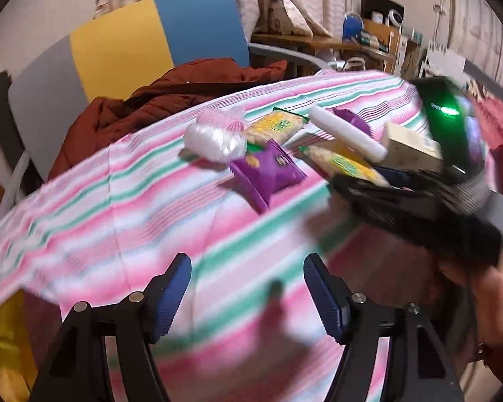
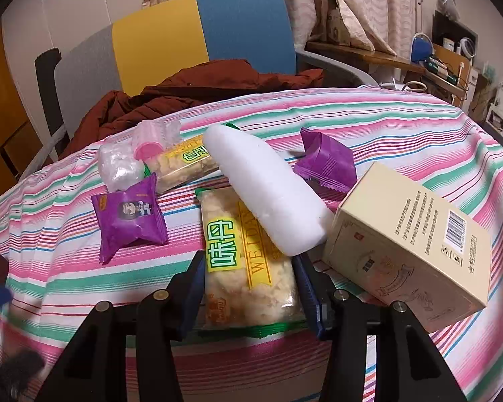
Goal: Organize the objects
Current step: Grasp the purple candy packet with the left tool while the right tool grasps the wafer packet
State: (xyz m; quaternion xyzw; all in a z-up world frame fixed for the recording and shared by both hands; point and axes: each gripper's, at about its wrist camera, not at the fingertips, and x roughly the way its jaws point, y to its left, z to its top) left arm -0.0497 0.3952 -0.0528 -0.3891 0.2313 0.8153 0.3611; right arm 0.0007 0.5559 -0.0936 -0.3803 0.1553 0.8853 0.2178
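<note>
left wrist view is motion-blurred: striped tablecloth [image 1: 124, 221] smeared near the lens, stripes running together. right gripper [image 1: 419, 207] shows only as a dark streaked mass at the right edge, its jaws unreadable. cream box [image 1: 409, 149] partly covered by it, print illegible. hand [image 1: 479, 288] cut off at the right edge. right wrist view: lower end of snack packet [image 2: 248, 261] hidden between the blue pads. white foam cylinder [image 2: 268, 194] covers part of the packet. blurred dark shape [image 2: 13, 368] at lower left, cannot tell what.
</note>
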